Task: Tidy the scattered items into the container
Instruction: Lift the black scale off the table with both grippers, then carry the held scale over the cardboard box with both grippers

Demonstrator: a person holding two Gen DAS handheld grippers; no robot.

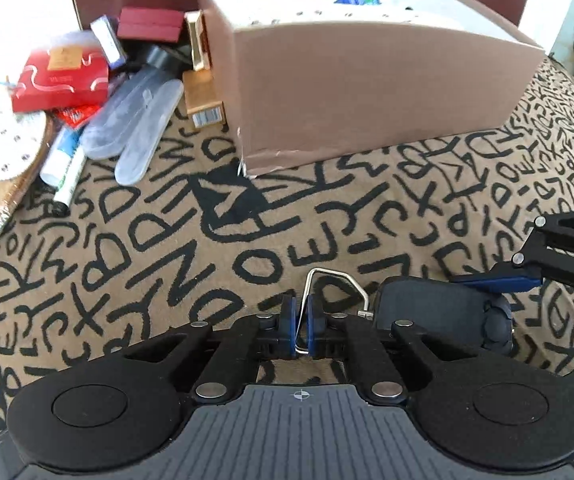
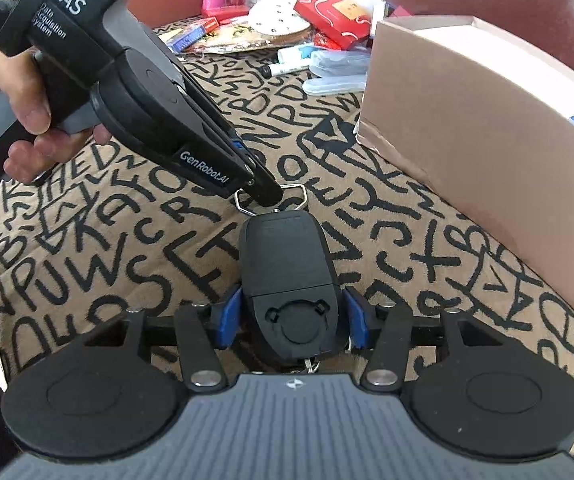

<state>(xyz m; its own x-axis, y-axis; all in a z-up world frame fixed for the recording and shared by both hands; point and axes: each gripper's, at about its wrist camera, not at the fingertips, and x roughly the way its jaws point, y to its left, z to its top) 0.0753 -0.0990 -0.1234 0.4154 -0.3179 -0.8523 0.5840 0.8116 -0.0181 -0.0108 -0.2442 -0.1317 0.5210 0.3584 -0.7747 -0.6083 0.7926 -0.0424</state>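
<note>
We are looking down at a tan cloth printed with black letters (image 2: 99,256), which is covering the surface so fully that we cannot tell what is carrying it. The black plastic hand-held device with a bent wire loop at one end (image 2: 287,280) is lying near the middle of the cloth, just short of the near corner of the brown cardboard box (image 1: 367,76). Its long axis is running away from the right wrist camera, with the wire loop (image 1: 329,280) pointing at the far clutter and its round-capped end toward us. Its near tip, where something metallic is glinting, is hiding behind the gripper body.

The right gripper (image 2: 293,316) is clasping the device's broad end, its blue pads sitting against both flanks. The left gripper (image 1: 301,326) is pinching the wire loop, its jaws drawn together on the thin wire. In the right wrist view the left gripper's tip is covering part of that loop, and a hand (image 2: 11,92) is holding its handle at the left edge.

The box's interior is washing out in glare; only a small blue patch is showing. Beyond the box, at the far left of the cloth, a red flat box (image 1: 61,80), clear plastic cases (image 1: 135,128) and a white tube (image 1: 63,156) are piling up, partly overlapping and cut off by the frame.
</note>
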